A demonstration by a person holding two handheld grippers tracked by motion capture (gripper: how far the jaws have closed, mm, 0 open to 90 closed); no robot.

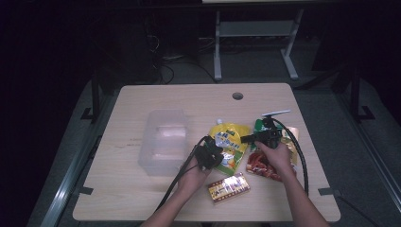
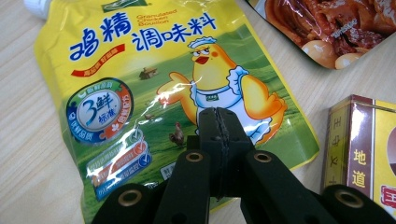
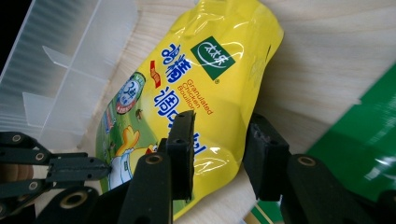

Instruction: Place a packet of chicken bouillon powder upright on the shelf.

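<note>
A yellow pouch of chicken bouillon lies flat on the desk, beside a clear plastic bin. Your left gripper hovers over it, jaws pressed together, holding nothing. Your right gripper spreads wide over its edge. The glossy pouch looks soft and slippery; pinch a flat sealed edge.
</note>
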